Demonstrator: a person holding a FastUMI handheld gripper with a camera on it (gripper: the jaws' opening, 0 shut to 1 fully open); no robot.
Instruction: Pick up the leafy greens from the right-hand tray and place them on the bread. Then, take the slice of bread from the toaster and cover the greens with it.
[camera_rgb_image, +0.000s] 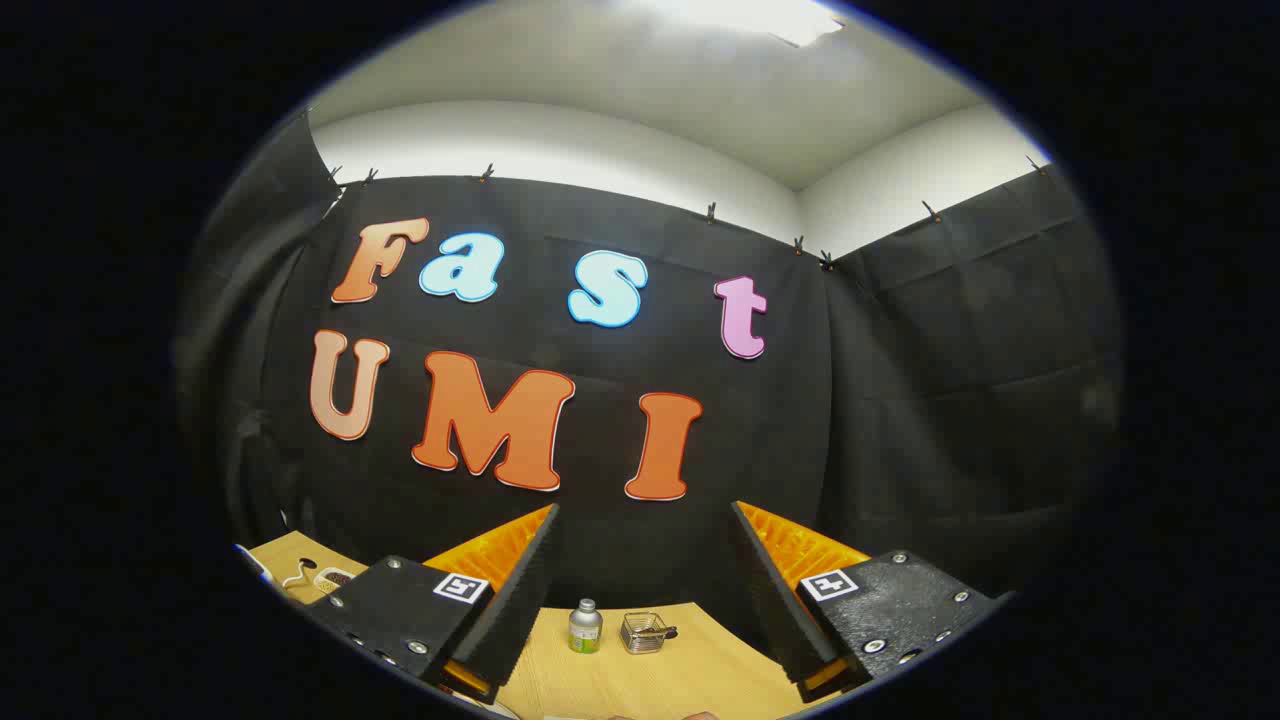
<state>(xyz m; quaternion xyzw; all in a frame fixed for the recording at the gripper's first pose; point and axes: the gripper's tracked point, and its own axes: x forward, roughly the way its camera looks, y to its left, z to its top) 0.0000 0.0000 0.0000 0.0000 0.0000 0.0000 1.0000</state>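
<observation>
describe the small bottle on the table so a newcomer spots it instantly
Start at the wooden table at the foot of the black cloth wall. Beyond the open tool, seen through the gap between its fingers, stands a small bottle. It is upright with a silver cap and green label, unlike the squat wire basket right beside it.

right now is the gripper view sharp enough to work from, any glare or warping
Gripper view: a ceiling light blows out to white overhead, while the table is evenly lit with no glare. Fisheye bends the wall tops into curves. The open gripper has crisp fingers; the small bottle and wire basket beyond them look tiny but fairly sharp.
</observation>
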